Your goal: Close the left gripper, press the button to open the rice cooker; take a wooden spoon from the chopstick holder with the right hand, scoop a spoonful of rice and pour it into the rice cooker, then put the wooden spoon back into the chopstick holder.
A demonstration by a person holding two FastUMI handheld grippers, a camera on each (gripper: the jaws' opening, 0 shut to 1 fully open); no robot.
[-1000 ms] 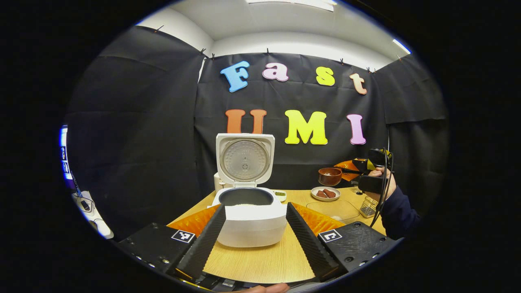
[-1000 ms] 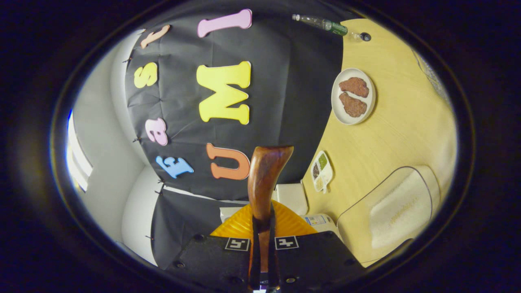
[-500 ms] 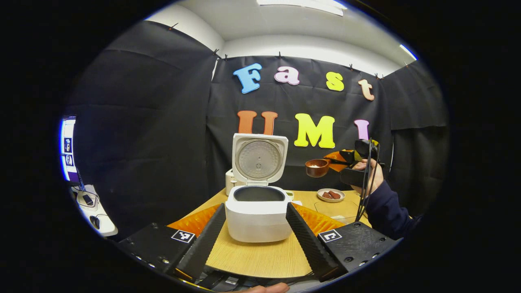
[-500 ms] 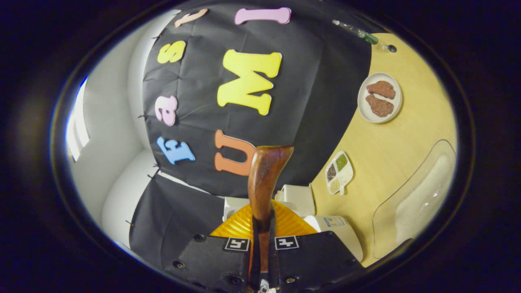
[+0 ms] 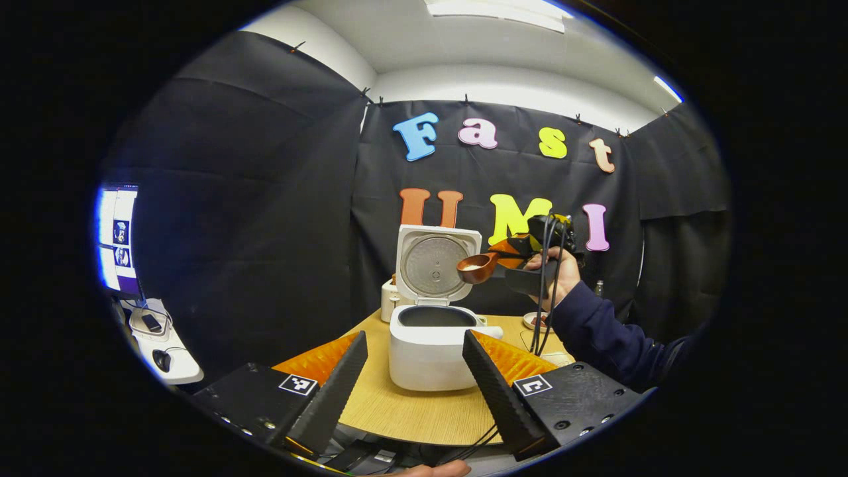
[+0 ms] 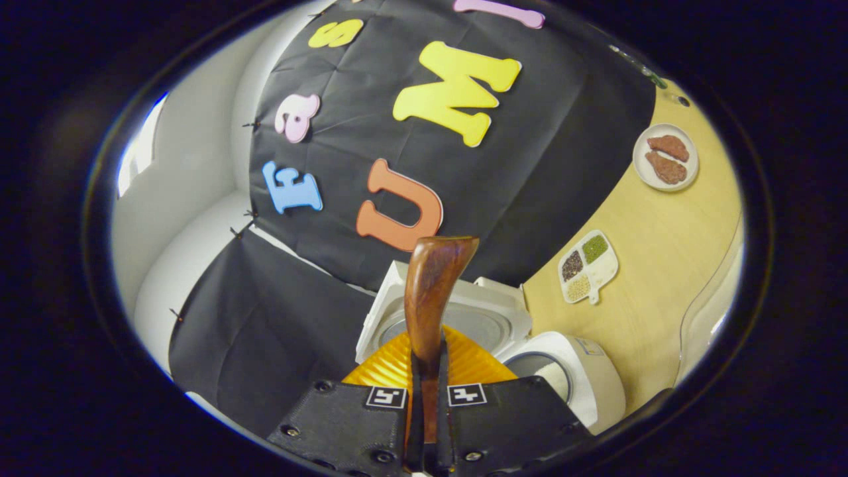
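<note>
The white rice cooker [image 5: 429, 348] stands on the wooden table [image 5: 424, 414] with its lid [image 5: 437, 265] raised. A wooden spoon [image 5: 478, 267] holding white rice hangs just above and right of the open pot, in front of the lid. My right gripper [image 5: 523, 250], held by a hand, is shut on the spoon's handle. In the right gripper view the spoon [image 6: 430, 291] juts up from my right gripper [image 6: 427, 377], with the cooker [image 6: 573, 381] and lid [image 6: 464, 318] below it. My left gripper [image 5: 414, 374] is open, low and short of the cooker, its fingers framing it.
A plate of brown meat [image 6: 664, 158], a divided dish of grains [image 6: 588, 265] and a clear rice container [image 6: 712, 311] sit on the table right of the cooker. A small white object [image 5: 391, 301] stands behind the cooker. A monitor [image 5: 116, 238] and side desk [image 5: 159, 338] are far left.
The right gripper has carried the rice-filled spoon left and up, from near the plate to just over the cooker. The left gripper has drawn back from the cooker, still open.
</note>
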